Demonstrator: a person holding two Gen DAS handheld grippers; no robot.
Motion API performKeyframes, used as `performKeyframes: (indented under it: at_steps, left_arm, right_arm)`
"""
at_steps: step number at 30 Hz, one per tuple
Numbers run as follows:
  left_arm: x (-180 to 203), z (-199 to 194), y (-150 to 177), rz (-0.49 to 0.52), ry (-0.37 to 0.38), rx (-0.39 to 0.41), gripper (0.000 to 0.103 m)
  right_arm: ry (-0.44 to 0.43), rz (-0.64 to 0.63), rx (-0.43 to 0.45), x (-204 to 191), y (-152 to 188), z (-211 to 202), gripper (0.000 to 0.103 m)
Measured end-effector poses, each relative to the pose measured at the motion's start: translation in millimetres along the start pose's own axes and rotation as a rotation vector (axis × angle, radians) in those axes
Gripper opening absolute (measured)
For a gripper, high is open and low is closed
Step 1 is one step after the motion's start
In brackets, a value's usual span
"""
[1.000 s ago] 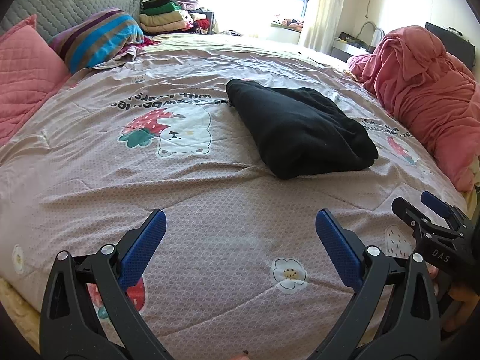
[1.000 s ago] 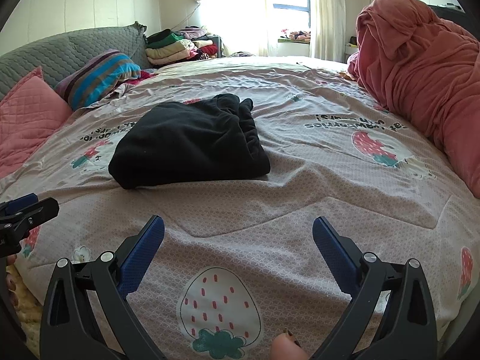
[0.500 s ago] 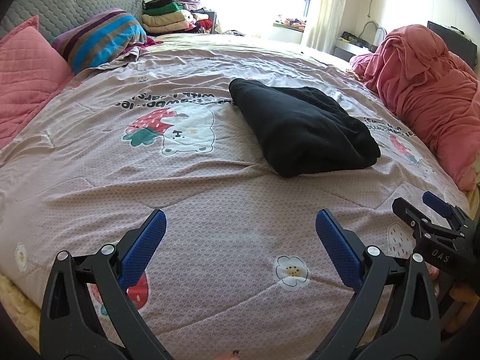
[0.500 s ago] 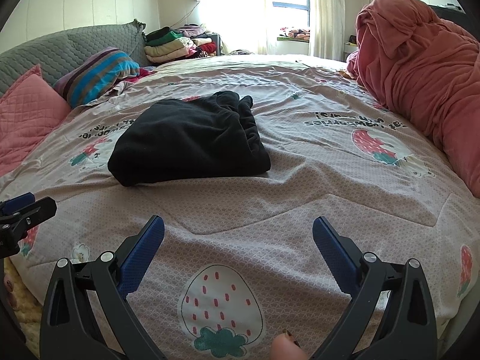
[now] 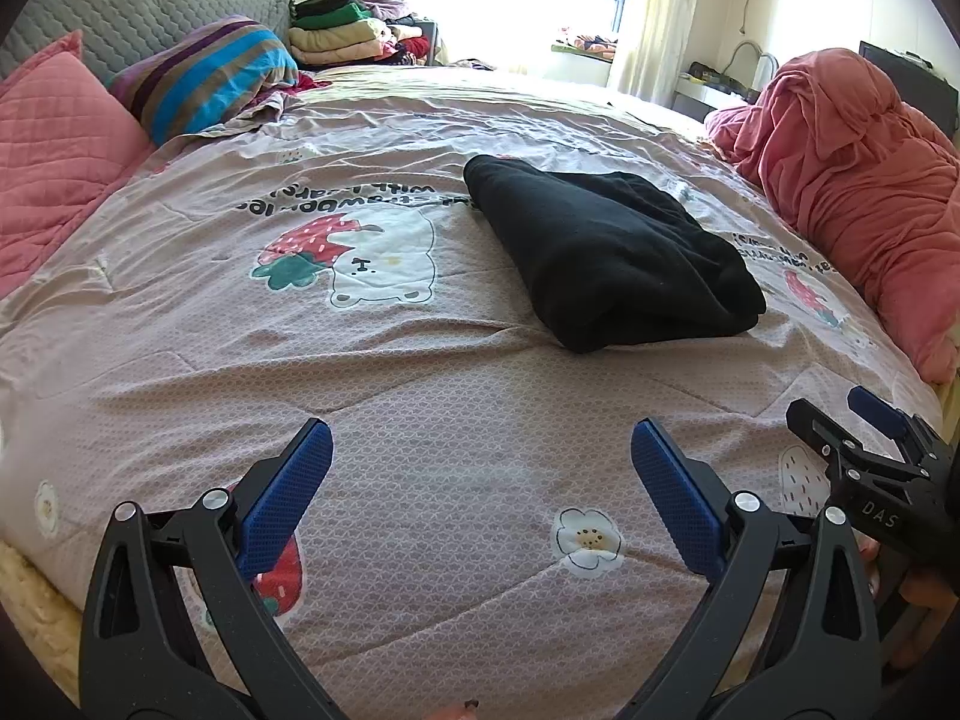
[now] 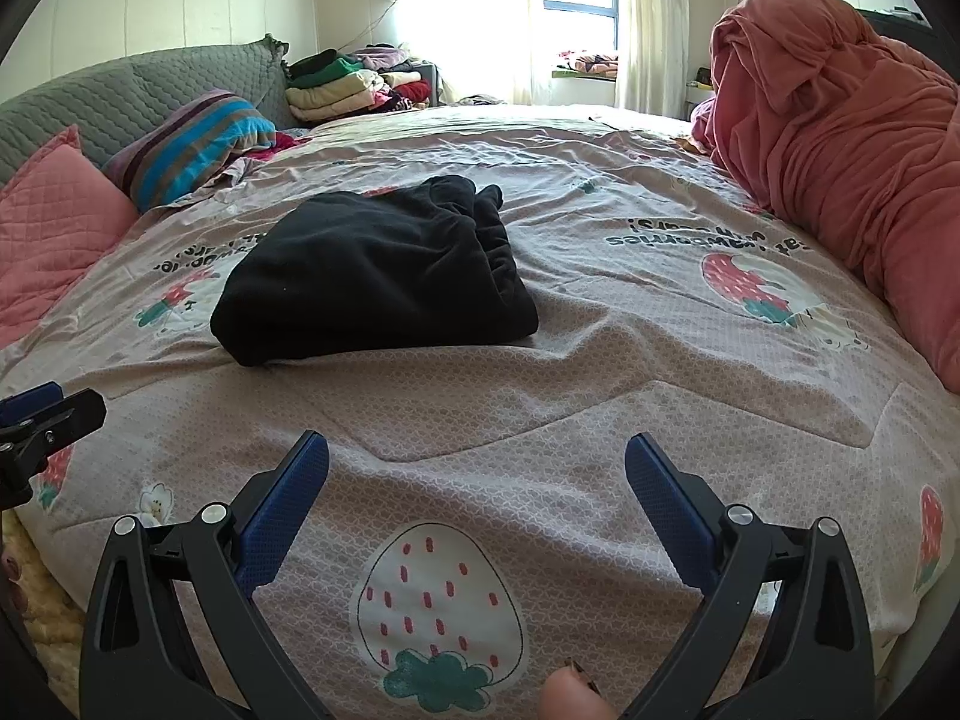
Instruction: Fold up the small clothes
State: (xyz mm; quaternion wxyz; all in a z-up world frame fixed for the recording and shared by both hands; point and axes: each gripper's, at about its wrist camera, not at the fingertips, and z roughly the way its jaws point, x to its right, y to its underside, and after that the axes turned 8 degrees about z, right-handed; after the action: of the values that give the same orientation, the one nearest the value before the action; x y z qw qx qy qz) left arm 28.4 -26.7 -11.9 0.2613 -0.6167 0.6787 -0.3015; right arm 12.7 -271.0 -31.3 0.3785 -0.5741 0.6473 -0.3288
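Since the black garment (image 5: 606, 258) already sits folded mid-bed (image 5: 420, 396), I'd say this one's done. My left hand-held gripper (image 5: 480, 480) and right hand-held gripper (image 6: 477, 486) both hover wide open, empty, well short of it. Next: set it aside, probably.

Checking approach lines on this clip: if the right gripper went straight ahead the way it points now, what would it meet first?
Most likely the bedspread itself, since the open right gripper points low over bare quilt. The folded black garment lies ahead but left of that line, so it would probably be missed; depth is hard to judge in the fisheye.
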Motion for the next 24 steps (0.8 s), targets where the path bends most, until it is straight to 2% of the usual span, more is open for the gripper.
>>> performKeyframes:
  at_steps: [24]
  left_arm:
    - [-1.2,-0.6,0.5,-0.001,-0.020,-0.007,0.094]
  right_arm:
    - [0.006,-0.005,-0.010,-1.1,1.1,-0.3,0.098]
